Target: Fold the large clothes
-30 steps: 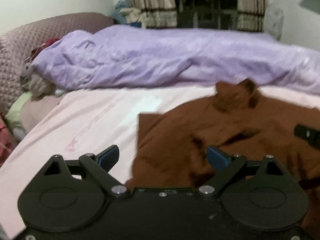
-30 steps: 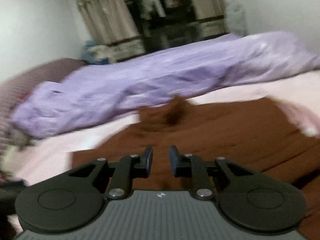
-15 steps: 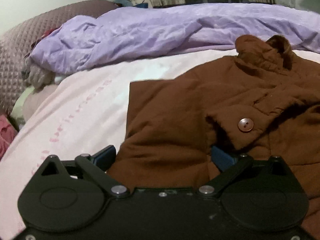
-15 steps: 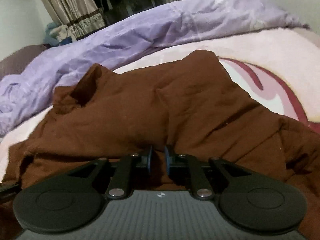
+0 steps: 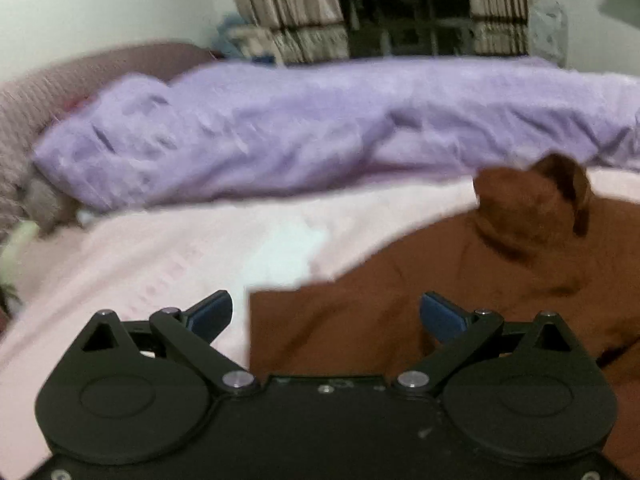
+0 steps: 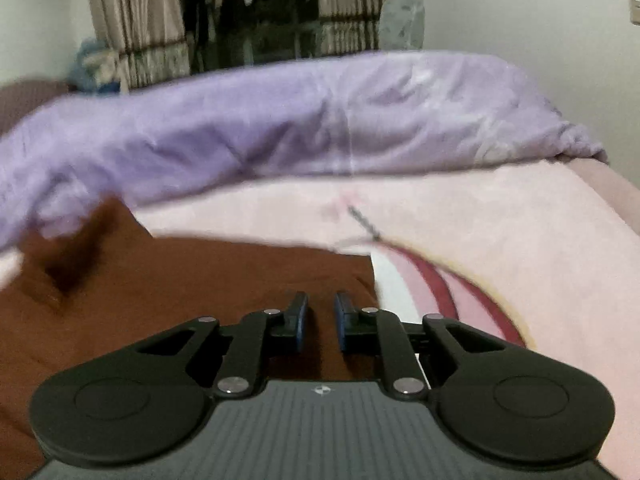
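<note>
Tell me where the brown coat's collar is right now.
The collar stands up at the right of the left wrist view, on the brown coat spread over the pink bedsheet, just in front of the purple duvet.

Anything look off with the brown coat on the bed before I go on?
Only the brown coat itself: its collar stands up crumpled instead of lying flat on the pink sheet. No spill or damage shows, though both views are blurred.
</note>
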`<state>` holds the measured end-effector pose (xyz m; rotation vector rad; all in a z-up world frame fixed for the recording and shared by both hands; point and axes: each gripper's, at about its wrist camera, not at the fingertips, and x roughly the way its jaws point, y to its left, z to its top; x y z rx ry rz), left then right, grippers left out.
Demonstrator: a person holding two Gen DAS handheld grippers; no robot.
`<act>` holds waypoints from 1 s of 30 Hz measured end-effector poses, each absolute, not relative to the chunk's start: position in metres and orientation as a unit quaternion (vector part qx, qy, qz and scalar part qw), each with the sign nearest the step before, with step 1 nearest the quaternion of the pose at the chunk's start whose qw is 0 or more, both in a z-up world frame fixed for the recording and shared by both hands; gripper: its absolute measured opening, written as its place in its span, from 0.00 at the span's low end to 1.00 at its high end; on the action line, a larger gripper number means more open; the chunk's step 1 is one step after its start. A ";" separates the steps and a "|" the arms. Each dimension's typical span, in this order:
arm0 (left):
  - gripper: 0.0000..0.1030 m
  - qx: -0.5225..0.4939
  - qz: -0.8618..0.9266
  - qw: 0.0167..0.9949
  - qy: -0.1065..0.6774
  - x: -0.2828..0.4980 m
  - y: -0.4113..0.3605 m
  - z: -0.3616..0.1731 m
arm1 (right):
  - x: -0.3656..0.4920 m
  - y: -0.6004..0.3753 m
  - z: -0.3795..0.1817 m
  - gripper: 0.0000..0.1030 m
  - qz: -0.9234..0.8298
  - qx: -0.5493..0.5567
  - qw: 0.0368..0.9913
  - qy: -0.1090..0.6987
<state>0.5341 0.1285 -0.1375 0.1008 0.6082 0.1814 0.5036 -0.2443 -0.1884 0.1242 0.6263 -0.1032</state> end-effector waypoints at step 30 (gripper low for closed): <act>1.00 -0.064 -0.026 0.966 0.250 0.476 0.085 -0.108 | 0.439 -0.175 -0.143 0.41 0.019 0.062 0.972 0.227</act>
